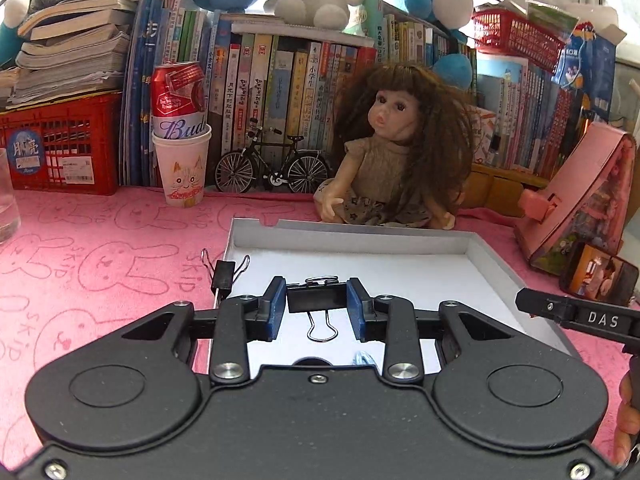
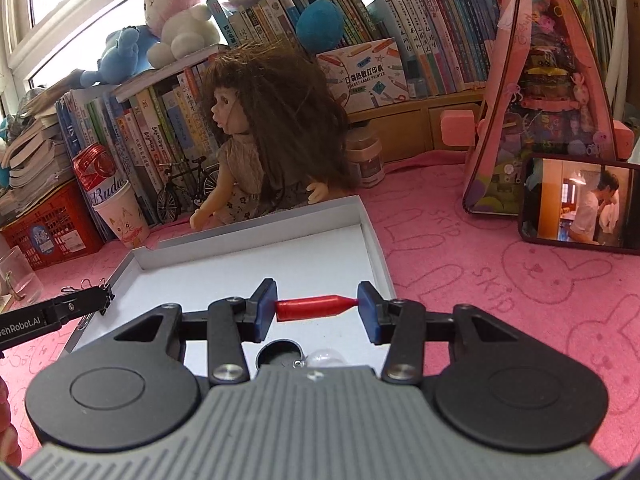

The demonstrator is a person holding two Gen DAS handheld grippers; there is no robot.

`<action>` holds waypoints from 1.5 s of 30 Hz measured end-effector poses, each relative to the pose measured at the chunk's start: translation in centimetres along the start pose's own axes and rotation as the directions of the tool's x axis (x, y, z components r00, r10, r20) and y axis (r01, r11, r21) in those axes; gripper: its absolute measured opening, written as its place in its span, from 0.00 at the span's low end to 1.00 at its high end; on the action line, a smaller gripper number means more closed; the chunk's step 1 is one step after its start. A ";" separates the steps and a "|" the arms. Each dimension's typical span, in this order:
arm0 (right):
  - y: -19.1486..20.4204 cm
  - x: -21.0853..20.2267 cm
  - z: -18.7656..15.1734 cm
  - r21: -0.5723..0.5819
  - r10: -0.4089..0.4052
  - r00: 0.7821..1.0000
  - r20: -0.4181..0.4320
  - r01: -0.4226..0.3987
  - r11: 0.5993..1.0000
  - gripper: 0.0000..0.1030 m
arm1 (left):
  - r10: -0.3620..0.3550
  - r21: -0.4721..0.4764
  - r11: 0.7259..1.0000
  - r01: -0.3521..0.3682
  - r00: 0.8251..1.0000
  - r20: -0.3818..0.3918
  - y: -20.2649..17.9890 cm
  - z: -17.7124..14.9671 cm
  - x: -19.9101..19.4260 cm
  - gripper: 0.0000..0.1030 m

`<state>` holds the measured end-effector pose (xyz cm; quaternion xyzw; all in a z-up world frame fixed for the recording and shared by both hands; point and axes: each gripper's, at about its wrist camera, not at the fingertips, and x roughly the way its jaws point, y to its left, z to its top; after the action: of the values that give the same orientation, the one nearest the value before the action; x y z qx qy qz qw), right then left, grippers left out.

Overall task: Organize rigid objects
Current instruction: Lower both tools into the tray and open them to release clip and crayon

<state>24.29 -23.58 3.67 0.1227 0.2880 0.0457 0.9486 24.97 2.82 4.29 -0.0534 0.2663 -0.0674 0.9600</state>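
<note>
Left gripper [image 1: 317, 306] clamps a black binder clip [image 1: 316, 299]; right gripper [image 2: 317, 309] clamps a red pen-like piece [image 2: 314, 307]. Both hover over the white tray [image 1: 360, 240], undeposited. Another clip [image 1: 224, 276] straddles the tray's 9 o'clock rim.

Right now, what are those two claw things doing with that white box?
A person is tidying small things into the shallow white box on the pink cloth. The left gripper is shut on a black binder clip over the box. The right gripper is shut on a small red pointed piece, also over the box. Another binder clip sits on the box's left edge. A doll sits just behind it.
</note>
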 end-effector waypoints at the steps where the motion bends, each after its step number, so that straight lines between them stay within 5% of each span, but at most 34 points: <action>1: 0.0 0.3 0.1 0.001 0.000 1.000 -0.006 0.000 1.000 0.47 | 0.004 0.001 1.000 -0.004 1.000 -0.007 0.0 0.1 0.4 0.30; 22: 0.4 4.1 0.3 0.020 -0.011 0.993 -0.118 0.013 1.000 0.48 | 0.044 0.002 0.999 -0.044 0.992 -0.117 -0.1 -0.7 4.5 0.30; 35: 1.0 4.2 0.1 -0.033 -0.042 0.992 -0.116 0.039 0.999 0.48 | 0.058 0.018 0.998 -0.056 0.989 -0.139 -0.3 -1.3 4.9 0.30; 39: 1.1 4.3 0.1 -0.037 -0.040 0.992 -0.118 0.035 0.999 0.52 | 0.053 0.017 0.999 -0.051 0.988 -0.142 -0.4 -1.3 4.8 0.30; 41: 1.1 4.2 0.1 -0.033 -0.038 0.992 -0.118 0.035 0.999 0.62 | 0.043 0.006 0.999 -0.043 0.990 -0.136 -0.4 -1.3 4.5 0.30; 45: 1.1 3.7 0.3 -0.040 -0.031 0.994 -0.107 0.027 0.999 0.67 | 0.023 0.025 0.999 -0.021 0.995 -0.102 -0.7 -1.1 3.3 0.43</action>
<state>27.49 -21.96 2.17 0.0975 0.3395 0.0442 0.9345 27.16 1.52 1.81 -0.0356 0.3149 -0.0625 0.9464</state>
